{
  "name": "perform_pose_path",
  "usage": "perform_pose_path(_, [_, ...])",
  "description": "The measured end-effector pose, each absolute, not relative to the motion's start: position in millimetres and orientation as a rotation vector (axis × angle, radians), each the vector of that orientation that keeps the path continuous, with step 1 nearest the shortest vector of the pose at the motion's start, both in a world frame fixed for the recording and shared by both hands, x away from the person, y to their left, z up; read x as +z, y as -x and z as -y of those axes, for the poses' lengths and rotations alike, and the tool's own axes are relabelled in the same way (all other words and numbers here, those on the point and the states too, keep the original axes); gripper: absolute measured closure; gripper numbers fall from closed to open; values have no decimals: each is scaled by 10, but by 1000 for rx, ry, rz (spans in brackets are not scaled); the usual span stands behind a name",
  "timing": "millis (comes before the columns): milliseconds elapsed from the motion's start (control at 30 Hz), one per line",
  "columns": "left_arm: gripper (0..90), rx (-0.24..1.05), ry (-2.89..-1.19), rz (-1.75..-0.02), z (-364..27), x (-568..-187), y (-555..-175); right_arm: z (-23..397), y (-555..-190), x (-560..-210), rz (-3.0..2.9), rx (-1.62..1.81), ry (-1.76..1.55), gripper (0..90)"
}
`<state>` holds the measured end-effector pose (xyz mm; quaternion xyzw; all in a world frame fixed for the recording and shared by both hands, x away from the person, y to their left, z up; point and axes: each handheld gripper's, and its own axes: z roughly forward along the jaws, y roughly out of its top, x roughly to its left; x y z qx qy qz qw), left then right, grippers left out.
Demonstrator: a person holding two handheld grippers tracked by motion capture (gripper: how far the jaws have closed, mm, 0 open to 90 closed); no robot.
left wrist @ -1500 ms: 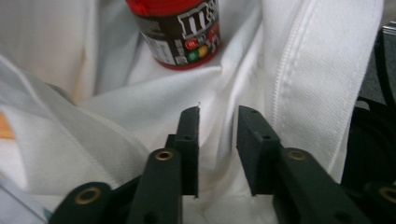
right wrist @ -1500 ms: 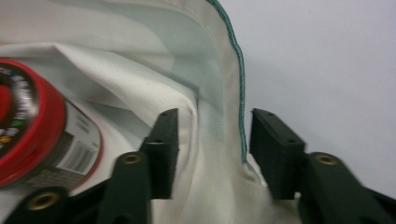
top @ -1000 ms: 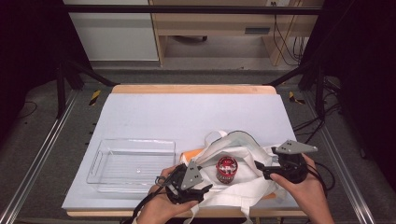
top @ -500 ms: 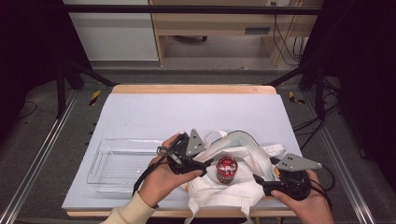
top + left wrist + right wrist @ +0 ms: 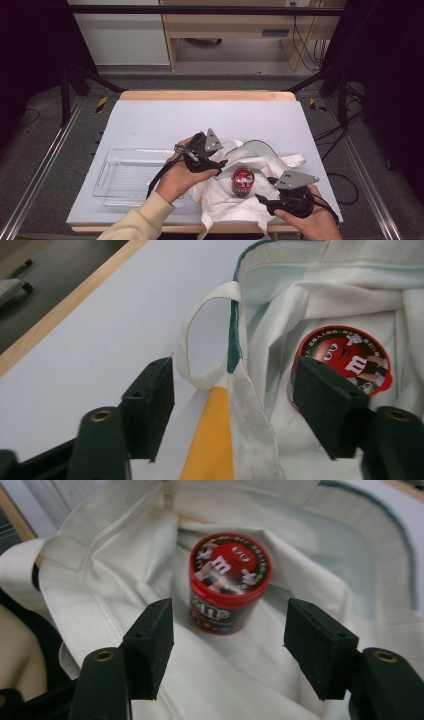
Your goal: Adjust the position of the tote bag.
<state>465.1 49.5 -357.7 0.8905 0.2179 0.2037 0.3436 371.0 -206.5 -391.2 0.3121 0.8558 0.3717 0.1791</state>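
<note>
Seen from above: white cloth bag [image 5: 250, 200] spread crumpled on the near right part of the table [image 5: 165, 120]; red-lidded candy tub [image 5: 243, 180] upright in the bag's folds, between the two hands; clear plastic tray [image 5: 125, 172] lying on the table just left of the bag. Left claw [image 5: 220, 163] at the bag's left edge, jaws apart after just closing a little, gripping nothing; in the left gripper view, bag hem, a white strap loop [image 5: 192, 340] and an orange strip [image 5: 210, 440] lying between the jaws, tub lid [image 5: 345, 352] partly behind the right-hand jaw. Right claw [image 5: 265, 192] at the bag's near right, pointed toward the tub, jaws standing apart after just narrowing, nothing pinched; in the right gripper view, tub [image 5: 229, 582] upright on the cloth beyond the jaw tips, centred between them, untouched.
</note>
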Motion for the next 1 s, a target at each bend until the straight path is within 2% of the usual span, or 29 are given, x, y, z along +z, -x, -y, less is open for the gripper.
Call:
perform_pose_path(67, [411,516,-2351,-580,-427,-3657,-4717,2019,-3782,-4033,-2471,1039,-898,363])
perform_pose_path(100, [423,508,-2368,-596,-406,-3685,-4747,2009,-3813,-4068,-2484,1042,-911,317])
perform_pose_path(133, [433,496,-2381,-614,-389,-3712,-4772,2010,-3843,-4098,-2485,1059,-938,308])
perform_pose_path(233, [557,457,-2412,-613,-358,-3775,-4807,2021,-3858,-4152,-2499,1074,-949,307])
perform_pose_path(267, [557,448,-2431,-607,-346,-3799,-4818,2026,-3854,-4175,-2505,1074,-946,307])
perform_pose_path(367, [730,415,-2483,-597,-307,-3867,-4871,2026,-3851,-4260,-2555,1066,-942,325])
perform_pose_path(400, [827,403,-2494,-616,-301,-3897,-4919,2000,-3839,-4315,-2595,1034,-926,371])
perform_pose_path(433, [853,403,-2494,-616,-301,-3897,-4919,2000,-3839,-4315,-2595,1034,-926,371])
perform_pose_path(467, [870,394,-2492,-631,-310,-3899,-4945,1994,-3822,-4341,-2621,1029,-898,467])
perform_pose_path(500, [870,390,-2485,-649,-321,-3903,-4972,1994,-3822,-4341,-2621,1029,-898,467])
perform_pose_path(533, [874,389,-2486,-663,-333,-3903,-4999,1999,-3792,-4352,-2629,1016,-882,568])
perform_pose_path(567, [874,390,-2482,-675,-342,-3905,-5018,1999,-3792,-4352,-2629,1016,-882,568])
perform_pose_path(600, [876,395,-2474,-706,-365,-3911,-5077,2015,-3768,-4368,-2630,1006,-870,657])
perform_pose_path(633, [876,395,-2474,-706,-365,-3911,-5077,2024,-3753,-4373,-2626,1000,-865,703])
perform_pose_path(667, [876,395,-2469,-721,-373,-3920,-5102,2024,-3753,-4373,-2626,1000,-865,703])
perform_pose_path(733, [878,394,-2473,-754,-388,-3954,-5179,2037,-3715,-4393,-2618,992,-846,814])
perform_pose_path(800, [878,393,-2477,-765,-392,-3970,-5207,2036,-3699,-4418,-2624,972,-828,865])
perform_pose_path(1000, [877,402,-2482,-836,-403,-4057,-5344,2060,-3627,-4387,-2640,939,-773,899])
